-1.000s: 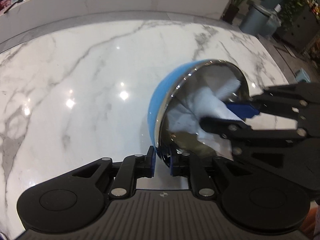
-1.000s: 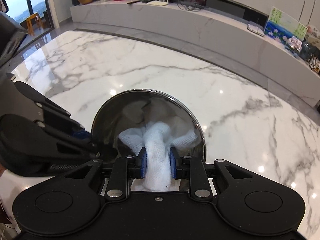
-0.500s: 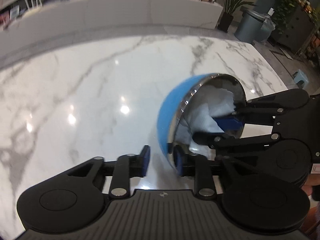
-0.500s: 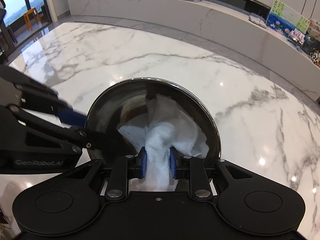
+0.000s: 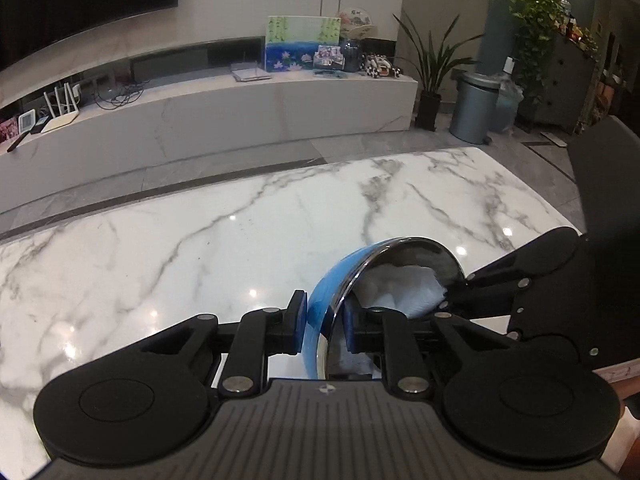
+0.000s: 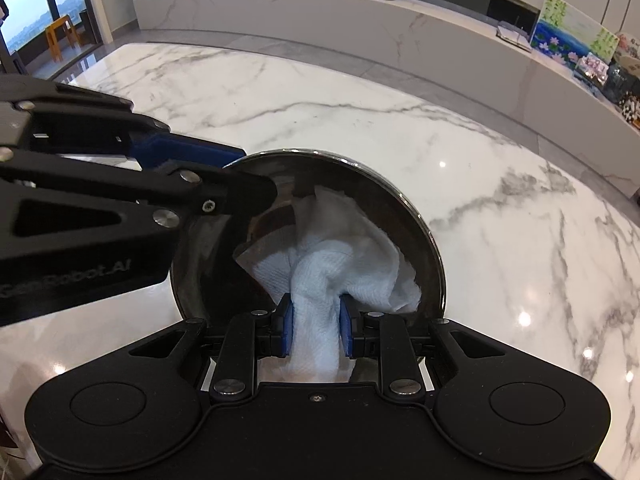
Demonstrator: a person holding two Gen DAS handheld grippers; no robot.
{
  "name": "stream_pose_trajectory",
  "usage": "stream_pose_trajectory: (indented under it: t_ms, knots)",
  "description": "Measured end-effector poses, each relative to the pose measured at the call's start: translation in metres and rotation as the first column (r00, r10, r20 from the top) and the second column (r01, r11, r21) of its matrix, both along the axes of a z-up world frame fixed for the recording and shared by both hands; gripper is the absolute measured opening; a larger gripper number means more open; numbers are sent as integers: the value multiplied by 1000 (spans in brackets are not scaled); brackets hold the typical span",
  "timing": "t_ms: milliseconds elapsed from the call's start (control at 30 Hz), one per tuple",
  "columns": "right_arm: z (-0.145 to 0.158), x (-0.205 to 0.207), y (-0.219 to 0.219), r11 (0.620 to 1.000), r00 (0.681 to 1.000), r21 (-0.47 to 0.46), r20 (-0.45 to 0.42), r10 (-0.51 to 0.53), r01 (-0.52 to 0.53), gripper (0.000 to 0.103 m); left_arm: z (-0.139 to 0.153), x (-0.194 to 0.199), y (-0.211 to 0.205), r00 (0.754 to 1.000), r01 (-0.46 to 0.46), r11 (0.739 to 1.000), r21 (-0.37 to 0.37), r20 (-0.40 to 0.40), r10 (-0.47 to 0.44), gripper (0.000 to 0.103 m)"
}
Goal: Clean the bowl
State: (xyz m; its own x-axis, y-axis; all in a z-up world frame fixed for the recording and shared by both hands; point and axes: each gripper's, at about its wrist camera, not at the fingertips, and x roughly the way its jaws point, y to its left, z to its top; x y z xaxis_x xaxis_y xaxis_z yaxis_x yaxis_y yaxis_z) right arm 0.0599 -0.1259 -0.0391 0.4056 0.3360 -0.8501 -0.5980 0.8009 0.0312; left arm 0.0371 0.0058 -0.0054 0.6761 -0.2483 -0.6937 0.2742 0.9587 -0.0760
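Note:
The bowl is blue outside and shiny steel inside. It is tilted on its edge above the marble table. My left gripper is shut on the bowl's rim, one finger outside and one inside. In the right wrist view the bowl faces me with its dark steel inside. My right gripper is shut on a white paper towel and presses it into the bowl. The towel also shows in the left wrist view. The left gripper reaches in from the left in the right wrist view.
The white marble table spreads under both grippers. Beyond its far edge runs a long low marble bench with routers, cables and pictures. A grey bin and potted plants stand on the floor at the right.
The left gripper has tilted up, so its view now shows the room behind the table. The bowl has turned more edge-on to it. The towel has shifted rightwards inside the bowl.

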Motion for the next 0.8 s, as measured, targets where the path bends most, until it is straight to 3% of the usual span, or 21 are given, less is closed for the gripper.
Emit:
stream_pose_trajectory:
  t_ms: [100, 167, 267, 333, 433, 700, 800]
  knots:
    - [4, -1, -1, 1000, 1000, 5, 8, 1, -1, 20, -2, 5, 7, 997, -50, 999, -12, -63, 49, 12]
    - [11, -4, -2, 1000, 1000, 19, 18, 7, -7, 20, -8, 13, 22, 980, -119, 990, -72, -167, 105, 9]
    - [20, -6, -4, 998, 1000, 62, 9, 23, -23, 21, -24, 24, 45, 923, -203, 968, -148, -360, 138, 5]
    - [26, -8, -5, 995, 999, 90, -2, 39, -39, 21, -33, 25, 51, 893, -218, 963, -158, -431, 132, 5]
    - [27, -8, 0, 995, 998, 78, -10, 58, -57, 21, -36, 23, 54, 884, -213, 963, -165, -453, 117, 6]
    - [14, -7, 17, 996, 997, 15, -11, 83, -82, 21, -36, 22, 57, 890, -220, 953, -209, -444, 108, 9]
    - [15, -9, 16, 997, 997, -6, 13, 72, -72, 33, -35, 22, 57, 890, -226, 952, -208, -441, 115, 9]
